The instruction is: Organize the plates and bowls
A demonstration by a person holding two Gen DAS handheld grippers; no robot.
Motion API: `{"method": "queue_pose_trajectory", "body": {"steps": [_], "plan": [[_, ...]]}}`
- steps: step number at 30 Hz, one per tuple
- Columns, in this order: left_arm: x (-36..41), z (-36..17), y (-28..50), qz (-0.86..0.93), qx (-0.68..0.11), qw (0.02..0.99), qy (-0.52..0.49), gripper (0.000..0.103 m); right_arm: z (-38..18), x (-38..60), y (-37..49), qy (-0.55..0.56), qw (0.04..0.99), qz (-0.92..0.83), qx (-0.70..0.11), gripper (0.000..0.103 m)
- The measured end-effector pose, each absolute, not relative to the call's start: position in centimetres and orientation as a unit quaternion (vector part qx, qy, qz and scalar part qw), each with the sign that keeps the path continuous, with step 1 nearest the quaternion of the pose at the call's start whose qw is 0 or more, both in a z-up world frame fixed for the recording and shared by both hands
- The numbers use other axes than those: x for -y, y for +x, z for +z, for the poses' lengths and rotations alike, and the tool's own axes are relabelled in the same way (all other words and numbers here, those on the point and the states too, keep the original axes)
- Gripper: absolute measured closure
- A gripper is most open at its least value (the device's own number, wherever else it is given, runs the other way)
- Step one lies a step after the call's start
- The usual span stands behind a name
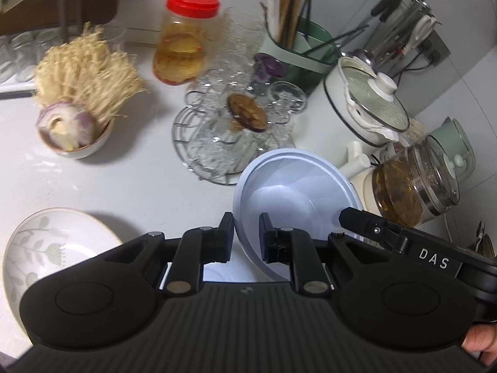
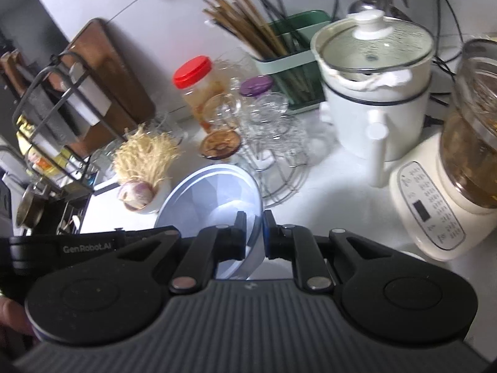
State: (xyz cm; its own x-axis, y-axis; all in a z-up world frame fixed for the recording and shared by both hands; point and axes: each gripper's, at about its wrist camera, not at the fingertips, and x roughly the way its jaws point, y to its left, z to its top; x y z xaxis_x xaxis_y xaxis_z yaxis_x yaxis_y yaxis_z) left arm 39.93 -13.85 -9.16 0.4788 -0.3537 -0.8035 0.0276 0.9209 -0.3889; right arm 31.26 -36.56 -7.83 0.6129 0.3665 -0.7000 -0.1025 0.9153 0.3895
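Note:
A light blue bowl (image 1: 292, 192) is held tilted above the white counter by both grippers. My left gripper (image 1: 247, 233) is shut on its near left rim. My right gripper (image 2: 254, 231) is shut on its right rim, and the bowl (image 2: 211, 199) fills the middle of the right wrist view. The right gripper's black body (image 1: 403, 242) shows at the bowl's right in the left wrist view. A white plate with a green leaf pattern (image 1: 49, 248) lies on the counter at the lower left. A small bowl with onion and enoki mushrooms (image 1: 74, 124) stands further back left.
A wire rack with glass cups (image 1: 230, 124) stands behind the blue bowl. A red-lidded jar (image 1: 183, 37), a green chopstick holder (image 1: 298, 49), a white lidded pot (image 1: 366, 105) and a glass kettle on a white base (image 2: 459, 168) crowd the back and right. A knife rack (image 2: 56, 115) stands at left.

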Motion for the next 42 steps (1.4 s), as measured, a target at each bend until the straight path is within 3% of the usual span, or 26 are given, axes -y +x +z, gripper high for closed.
{"method": "queue_pose_trajectory", "body": {"steps": [36, 42], "plan": [[9.8, -17.7, 35.9, -0.091, -0.583, 0.792, -0.155, 0.085, -16.0, 31.8, 28.9, 0.139, 0.827, 0.114, -0.533, 0.088], [9.9, -17.3, 35.9, -0.091, -0.577, 0.797, -0.156, 0.072, -15.8, 32.2, 28.7, 0.143, 0.83, 0.101, -0.53, 0.088]]}}
